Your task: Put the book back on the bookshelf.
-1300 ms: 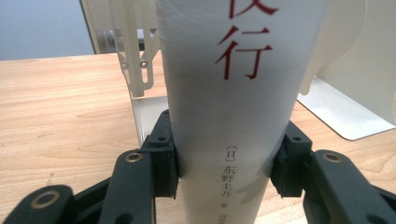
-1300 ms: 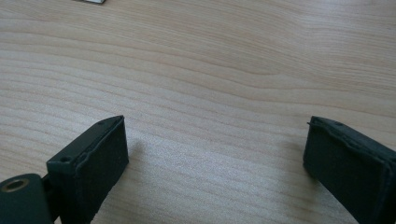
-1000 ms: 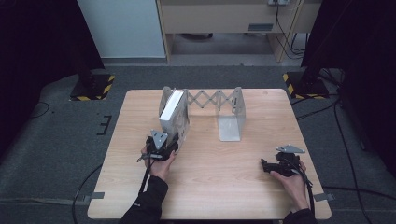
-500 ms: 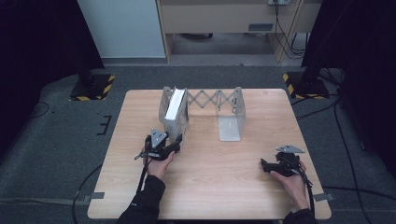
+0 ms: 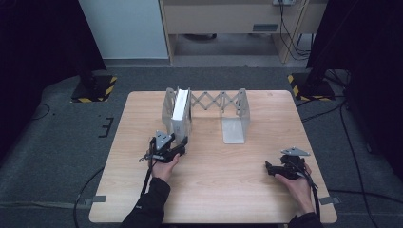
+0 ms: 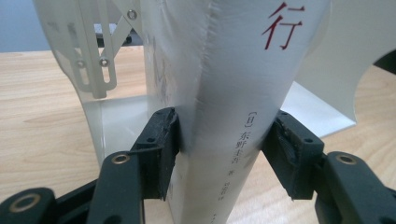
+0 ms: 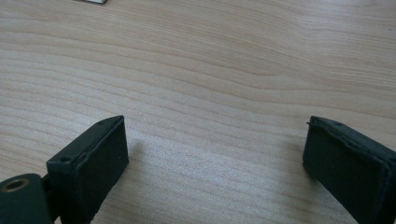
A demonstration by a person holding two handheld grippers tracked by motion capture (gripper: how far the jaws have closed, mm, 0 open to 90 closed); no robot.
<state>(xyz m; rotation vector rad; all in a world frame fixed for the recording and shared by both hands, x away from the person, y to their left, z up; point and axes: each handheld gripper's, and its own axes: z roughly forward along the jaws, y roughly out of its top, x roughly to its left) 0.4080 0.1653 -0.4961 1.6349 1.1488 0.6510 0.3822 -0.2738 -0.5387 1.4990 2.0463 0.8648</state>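
A white book [image 5: 179, 111] stands upright in the left end of a metal expanding book rack [image 5: 235, 116], its spine toward me. My left gripper [image 5: 181, 145] reaches level at the book's near edge. In the left gripper view the spine [image 6: 233, 93], printed with red and dark characters, stands between the two pads [image 6: 161, 144]. The jaws have just been opening and then drew in slightly. The pads sit right beside the covers without visibly squeezing them. My right gripper [image 5: 269, 169] rests low over the table at the front right, open [image 7: 215, 154] with bare wood between its pads.
The rack's scissor links [image 5: 214, 100] span to its right end plate, whose flat foot [image 5: 234, 132] lies on the wooden table [image 5: 214, 190]. Black curtains, floor cables and yellow-black stand bases surround the table.
The left gripper's jaws have spread a little around the book's spine. Both hands stay about where they were.
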